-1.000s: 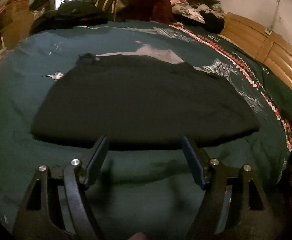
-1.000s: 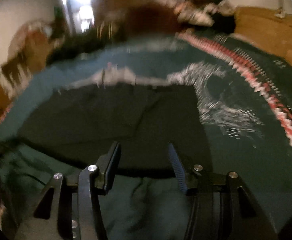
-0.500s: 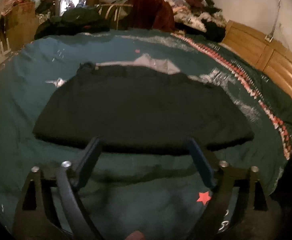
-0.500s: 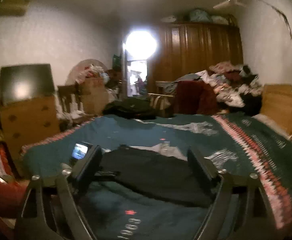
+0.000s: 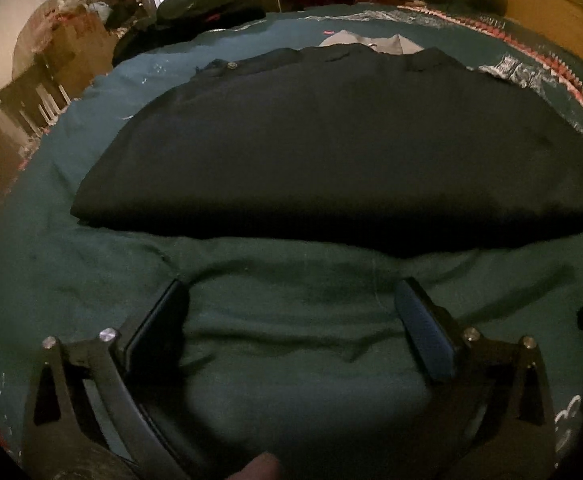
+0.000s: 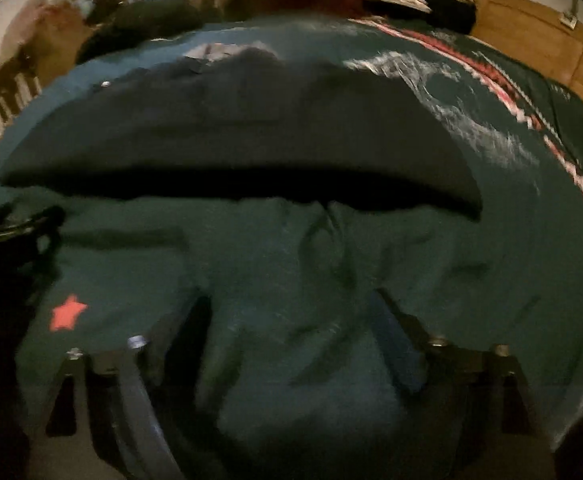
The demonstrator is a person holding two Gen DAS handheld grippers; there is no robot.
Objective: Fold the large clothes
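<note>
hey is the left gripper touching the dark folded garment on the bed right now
Apart. In the left wrist view a strip of green bedspread shows between the left gripper and the near edge of the dark garment.

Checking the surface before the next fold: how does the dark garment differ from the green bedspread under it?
The dark garment is plain and near black; the green bedspread is teal, with white motifs and a red-and-white patterned band. The garment lies folded with a smooth top and a thick near edge; the bedspread is spread in one layer and wrinkled in front. The garment covers only part of the bedspread. Both are cloth, lying flat.
</note>
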